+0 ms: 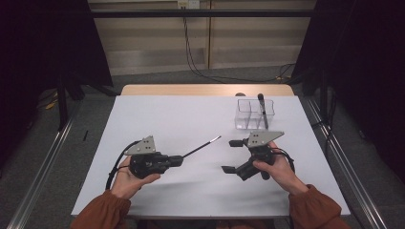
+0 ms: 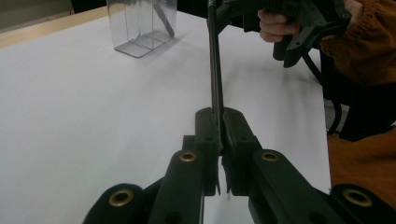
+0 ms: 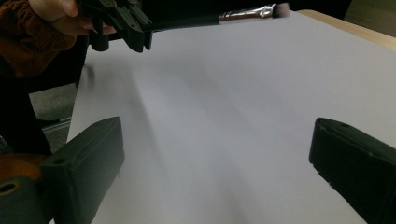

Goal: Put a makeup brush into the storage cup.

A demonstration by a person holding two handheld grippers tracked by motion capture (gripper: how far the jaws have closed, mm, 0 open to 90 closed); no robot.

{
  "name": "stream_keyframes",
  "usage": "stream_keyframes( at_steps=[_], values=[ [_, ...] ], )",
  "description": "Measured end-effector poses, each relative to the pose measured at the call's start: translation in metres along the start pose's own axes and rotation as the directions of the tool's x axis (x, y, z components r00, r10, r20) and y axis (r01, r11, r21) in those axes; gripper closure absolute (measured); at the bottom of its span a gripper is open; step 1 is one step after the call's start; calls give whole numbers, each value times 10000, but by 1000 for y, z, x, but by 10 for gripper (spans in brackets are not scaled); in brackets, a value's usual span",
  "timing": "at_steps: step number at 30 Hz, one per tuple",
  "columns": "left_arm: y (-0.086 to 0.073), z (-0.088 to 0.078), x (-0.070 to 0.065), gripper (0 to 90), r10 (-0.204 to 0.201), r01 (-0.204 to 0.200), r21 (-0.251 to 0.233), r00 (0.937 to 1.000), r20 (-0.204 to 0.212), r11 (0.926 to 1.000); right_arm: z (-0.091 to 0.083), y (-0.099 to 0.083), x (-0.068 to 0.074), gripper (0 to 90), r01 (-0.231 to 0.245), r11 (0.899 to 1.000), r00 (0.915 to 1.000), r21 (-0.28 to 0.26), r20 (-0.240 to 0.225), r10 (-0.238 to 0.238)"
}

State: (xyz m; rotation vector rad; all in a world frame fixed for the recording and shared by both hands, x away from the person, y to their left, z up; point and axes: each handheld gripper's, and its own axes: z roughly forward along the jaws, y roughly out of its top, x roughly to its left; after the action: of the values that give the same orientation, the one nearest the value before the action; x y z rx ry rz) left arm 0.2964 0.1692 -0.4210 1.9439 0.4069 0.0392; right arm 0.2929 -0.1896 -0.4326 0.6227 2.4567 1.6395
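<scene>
Clamping a slim black-handled makeup brush (image 1: 201, 145) by its handle, the left gripper (image 1: 179, 160) holds it level above the white desk (image 1: 191, 119), bristles toward the right gripper (image 1: 231, 156). That gripper's jaws gape wide, empty; a clear plastic compartment box (image 1: 254, 114) stands behind.

brush (image 3: 224, 17) tip blurred, handle end hidden

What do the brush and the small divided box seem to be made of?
The brush has a glossy black handle, plastic or lacquered wood, which I cannot tell, and a shiny silver collar that looks like metal below soft pale bristles. The box looks like clear hard plastic: the table shows through its walls.
</scene>
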Motion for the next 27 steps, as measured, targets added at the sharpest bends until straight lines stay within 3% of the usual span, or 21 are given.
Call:
stream_keyframes(
  at_steps=[4,12,15,23,27],
  values=[
    [0,0,-1,859,80,-82,-181,9999,-92,9998,4,0,-1,26,-7,9998,9999,-196,-119,5],
    [-1,5,-3,858,197,-197,-456,9998,-21,9988,9,6,1,29,308,9918,9982,-1242,-476,-369],
    [-1,6,-4,858,282,-280,-513,9996,24,9983,8,9,0,32,-85,9883,9979,-1520,-649,-14],
    [-2,6,-5,858,307,-303,-604,9995,52,9977,15,19,3,12,-25,9801,9970,-1986,-762,-129],
    [-2,8,-7,858,328,-317,-565,9993,182,9979,20,21,4,76,7,9796,9964,-2009,-830,-177]
  ],
)
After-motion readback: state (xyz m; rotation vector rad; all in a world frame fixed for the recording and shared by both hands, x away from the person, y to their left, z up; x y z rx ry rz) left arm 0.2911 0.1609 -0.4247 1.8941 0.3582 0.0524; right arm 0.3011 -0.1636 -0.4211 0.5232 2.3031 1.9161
